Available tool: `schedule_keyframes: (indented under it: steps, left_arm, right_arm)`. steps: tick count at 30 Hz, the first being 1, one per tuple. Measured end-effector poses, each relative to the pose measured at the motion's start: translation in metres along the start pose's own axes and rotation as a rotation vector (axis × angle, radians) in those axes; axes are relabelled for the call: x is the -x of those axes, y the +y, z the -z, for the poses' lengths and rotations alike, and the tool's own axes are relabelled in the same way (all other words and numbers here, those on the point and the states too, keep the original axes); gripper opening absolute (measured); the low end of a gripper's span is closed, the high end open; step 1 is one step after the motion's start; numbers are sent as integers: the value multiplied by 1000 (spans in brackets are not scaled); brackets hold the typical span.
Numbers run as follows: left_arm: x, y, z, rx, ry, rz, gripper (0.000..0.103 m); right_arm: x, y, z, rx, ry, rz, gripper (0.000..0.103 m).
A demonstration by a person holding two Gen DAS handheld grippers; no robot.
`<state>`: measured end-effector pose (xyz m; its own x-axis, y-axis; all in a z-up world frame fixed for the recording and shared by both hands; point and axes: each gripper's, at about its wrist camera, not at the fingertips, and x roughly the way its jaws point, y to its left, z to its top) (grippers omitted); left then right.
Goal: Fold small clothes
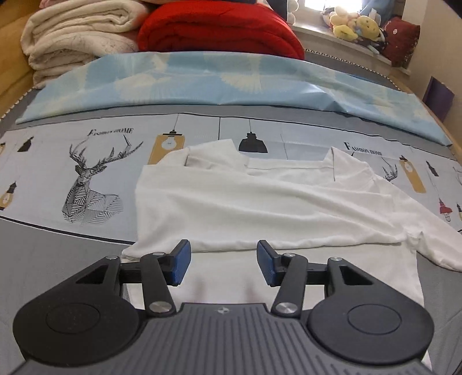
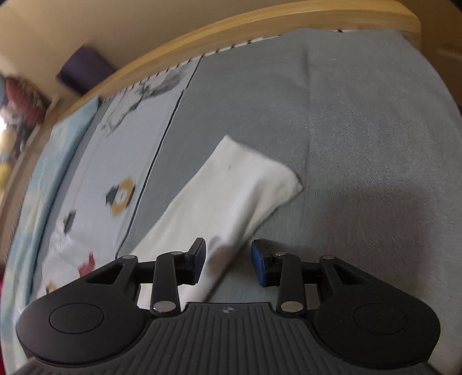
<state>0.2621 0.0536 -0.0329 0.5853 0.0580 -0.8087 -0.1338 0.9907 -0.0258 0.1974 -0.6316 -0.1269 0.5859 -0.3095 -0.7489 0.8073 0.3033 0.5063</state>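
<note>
Jaws on both grippers stand apart, released, grasping nothing. From its own camera, the left gripper hovers low over the near part of a white shirt spread on a bed. Its collar lies at the far end. The left side seems already folded over the body, and a sleeve trails off to the right. Spreading it this way likely keeps each fold easy to reach.

From its blurred camera, the right gripper hangs just above a white sleeve lying on the grey part of the bed, the cuff pointing away. The sleeve runs between and beneath the open jaws, so a grab on it looks like the next step, probably to fold it across the body.

Behind the shirt lie a pale blue sheet, a cream blanket and a red quilt. Soft toys sit on a windowsill.
</note>
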Motion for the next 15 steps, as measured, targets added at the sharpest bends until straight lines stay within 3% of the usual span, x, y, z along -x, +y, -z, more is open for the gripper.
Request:
schedule_keyframes:
  steps: [1, 4, 7, 10, 13, 15]
  left_arm:
    - [-2, 3, 0, -1, 4, 1, 56]
    - [-7, 17, 0, 2, 3, -15, 56]
    - [-2, 36, 0, 39, 5, -24, 56]
    - [2, 54, -1, 79, 9, -34, 56]
    - [5, 66, 1, 85, 24, -18, 56]
    - [7, 76, 2, 98, 29, -21, 56]
  right_arm:
    - [-1, 3, -1, 5, -9, 1, 33]
    - [-6, 14, -2, 12, -49, 23, 5]
    - [5, 42, 7, 92, -173, 89, 5]
    - [29, 99, 35, 275, -320, 108, 5]
    - [67, 169, 86, 443, -407, -38, 5]
    - [100, 218, 138, 560, -435, -201, 5]
